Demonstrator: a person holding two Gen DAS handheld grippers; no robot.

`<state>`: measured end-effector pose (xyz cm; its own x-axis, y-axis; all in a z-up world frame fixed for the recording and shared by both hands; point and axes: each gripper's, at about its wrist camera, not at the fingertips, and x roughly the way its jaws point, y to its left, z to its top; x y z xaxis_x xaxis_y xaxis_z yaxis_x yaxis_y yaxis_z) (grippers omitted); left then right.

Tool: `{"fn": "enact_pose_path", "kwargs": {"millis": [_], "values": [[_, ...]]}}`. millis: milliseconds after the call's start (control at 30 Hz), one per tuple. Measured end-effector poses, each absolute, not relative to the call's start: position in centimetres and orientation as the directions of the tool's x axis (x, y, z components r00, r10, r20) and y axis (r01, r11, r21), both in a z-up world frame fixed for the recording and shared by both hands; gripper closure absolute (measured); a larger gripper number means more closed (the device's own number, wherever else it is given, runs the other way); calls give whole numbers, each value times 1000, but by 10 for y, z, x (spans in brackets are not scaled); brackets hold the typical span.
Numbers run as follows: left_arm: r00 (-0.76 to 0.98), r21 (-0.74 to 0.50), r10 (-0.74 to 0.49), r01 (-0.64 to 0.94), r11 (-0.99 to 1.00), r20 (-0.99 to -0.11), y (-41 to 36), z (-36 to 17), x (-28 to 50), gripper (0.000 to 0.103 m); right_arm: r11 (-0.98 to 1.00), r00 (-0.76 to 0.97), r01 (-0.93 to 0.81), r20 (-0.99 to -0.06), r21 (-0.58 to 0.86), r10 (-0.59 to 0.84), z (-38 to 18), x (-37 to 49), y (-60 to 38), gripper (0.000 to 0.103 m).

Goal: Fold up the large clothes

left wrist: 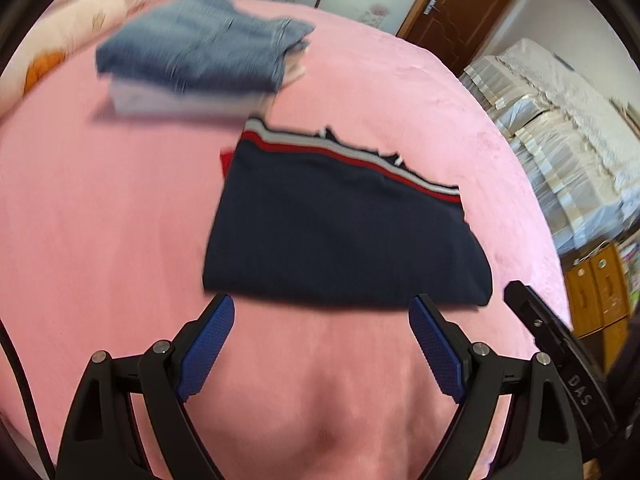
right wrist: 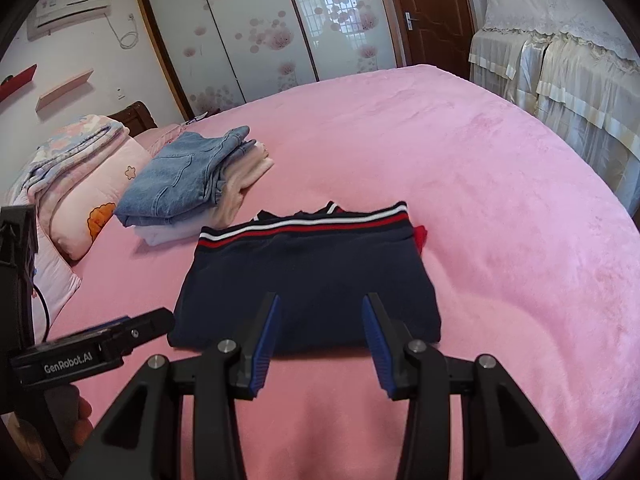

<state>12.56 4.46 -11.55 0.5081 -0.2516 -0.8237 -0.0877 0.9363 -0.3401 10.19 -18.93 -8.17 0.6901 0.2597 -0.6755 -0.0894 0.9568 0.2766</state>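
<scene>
A navy garment (left wrist: 340,232) (right wrist: 308,280) with a red and white striped band lies folded into a flat rectangle on the pink bed cover (right wrist: 480,200). A bit of red cloth peeks out at one far corner. My left gripper (left wrist: 322,302) hovers just short of the garment's near edge, jaws wide open with nothing between them. My right gripper (right wrist: 322,296) stands over the same near edge, jaws partly open and empty. Each gripper shows at the side of the other's view, the right one (left wrist: 552,344) and the left one (right wrist: 100,344).
A stack of folded clothes topped with blue jeans (left wrist: 200,48) (right wrist: 184,176) sits beyond the garment to the left. Pillows and a folded quilt (right wrist: 80,184) lie at the bed's head. Lace-covered furniture (right wrist: 560,60) stands past the bed's right edge, a wardrobe (right wrist: 260,32) behind.
</scene>
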Motion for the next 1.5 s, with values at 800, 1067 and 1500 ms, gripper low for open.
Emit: {"fn": "enact_pose_path", "kwargs": {"millis": [800, 1067, 1500], "values": [[641, -740, -519, -118, 662, -566, 90, -222, 139, 15, 948, 643, -121, -704, 296, 302, -143, 117, -157, 60], [683, -761, -515, -91, 643, -517, 90, -223, 172, 15, 960, 659, -131, -702, 247, 270, -145, 125, -150, 60], [712, -661, -390, -139, 737, -585, 76, -205, 192, 88, 964, 643, -249, -729, 92, 236, -156, 177, -108, 91]]}}
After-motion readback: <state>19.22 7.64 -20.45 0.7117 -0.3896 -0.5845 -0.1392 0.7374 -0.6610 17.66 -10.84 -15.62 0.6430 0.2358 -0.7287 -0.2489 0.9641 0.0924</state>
